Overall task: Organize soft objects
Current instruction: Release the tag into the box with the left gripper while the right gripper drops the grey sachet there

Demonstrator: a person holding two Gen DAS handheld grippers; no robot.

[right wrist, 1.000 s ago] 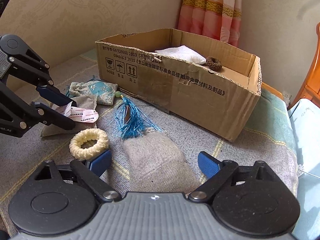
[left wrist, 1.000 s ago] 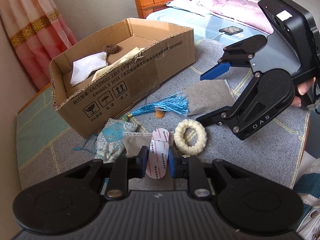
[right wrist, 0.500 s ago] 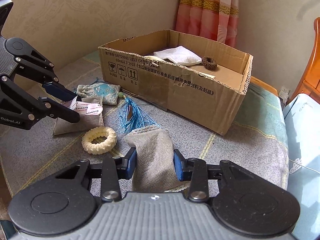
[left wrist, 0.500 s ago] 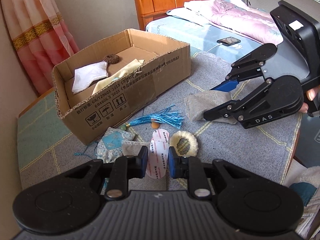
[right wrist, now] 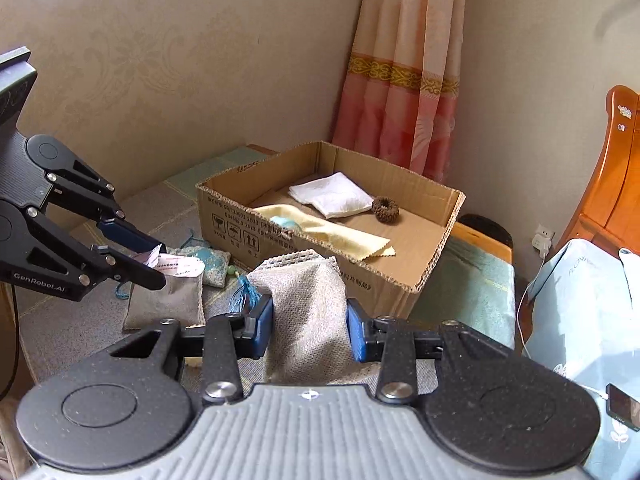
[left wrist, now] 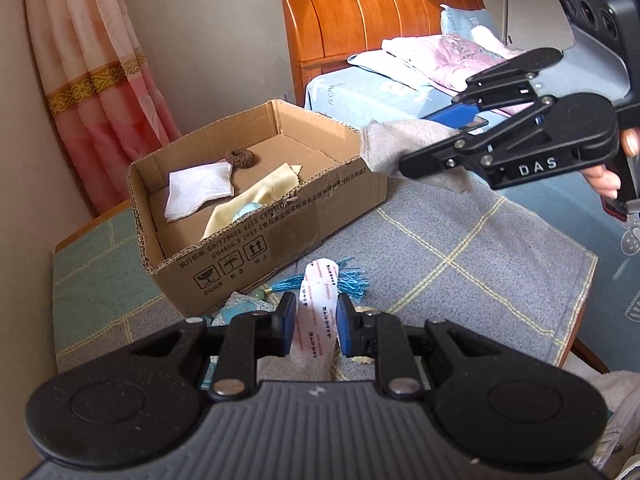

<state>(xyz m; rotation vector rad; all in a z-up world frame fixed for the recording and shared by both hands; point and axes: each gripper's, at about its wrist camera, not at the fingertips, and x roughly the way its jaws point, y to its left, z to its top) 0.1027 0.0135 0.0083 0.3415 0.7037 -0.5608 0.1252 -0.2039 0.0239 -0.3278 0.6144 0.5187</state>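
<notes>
My left gripper (left wrist: 316,324) is shut on a grey pouch with white-and-red labels (left wrist: 318,308) and holds it above the blanket; the pouch also shows hanging in the right wrist view (right wrist: 168,300). My right gripper (right wrist: 310,326) is shut on a grey woven pouch (right wrist: 308,308), lifted near the box's right end, where it shows in the left wrist view (left wrist: 404,146). The open cardboard box (left wrist: 280,236) holds a white cloth (left wrist: 200,190), a yellow cloth (left wrist: 256,200) and a brown scrunchie (left wrist: 240,158).
A blue tassel (left wrist: 348,278) and a light blue embroidered pouch (right wrist: 212,260) lie on the grey blanket (left wrist: 460,272) in front of the box. A bed with a wooden headboard (left wrist: 380,12) is behind. A pink curtain (right wrist: 400,100) hangs behind the box.
Both grippers have risen with their pouches. The right gripper closed on the grey woven pouch and lifted it toward the box. The cream ring has dropped out of sight.
</notes>
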